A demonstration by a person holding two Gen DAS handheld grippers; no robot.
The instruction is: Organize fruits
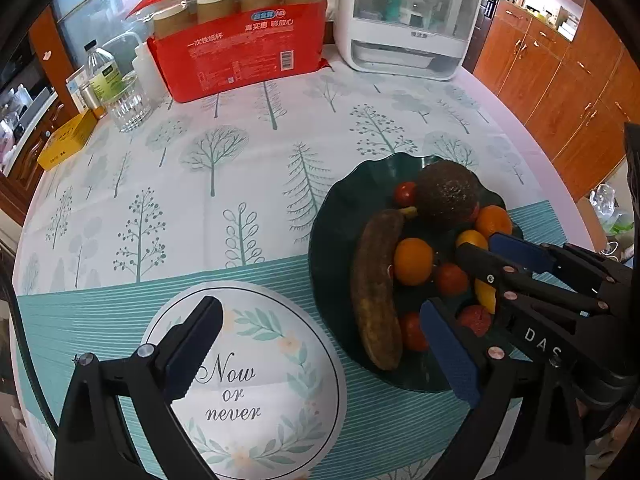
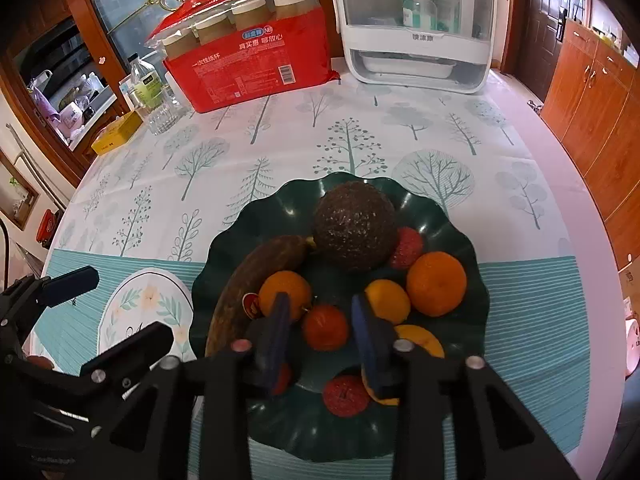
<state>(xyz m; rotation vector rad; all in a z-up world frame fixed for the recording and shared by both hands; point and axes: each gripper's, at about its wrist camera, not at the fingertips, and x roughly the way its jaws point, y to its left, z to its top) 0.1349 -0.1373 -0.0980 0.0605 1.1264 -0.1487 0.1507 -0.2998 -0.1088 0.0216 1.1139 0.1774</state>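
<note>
Dark green and scalloped at its rim, the fruit plate is seen on the tree-printed tablecloth, and every fruit in view is already gathered on it. At twelve o'clock on the plate a large dark avocado is set; at nine o'clock a browned banana is laid along the rim, a sticker at its side. Two oranges are placed at two o'clock and just left of centre, a small red tomato is found at the centre, and red lychee-like fruits, a smaller orange piece and a yellow one are spread around them. No fruit is seen on the cloth itself, so the gathering is judged to be nearly or wholly done; what is left may be only tidying on the plate, though the off-camera part of the table cannot be checked. The right gripper is held over the plate with its jaws narrowly parted; the tomato is framed between the blue pads, apparently untouched and not gripped. The left gripper is held wide and empty, one finger over the "Now or never" placemat, the other at the plate's eight o'clock edge. Beyond, at twelve o'clock, a red pack of paper cups and a white appliance are stood.
</note>
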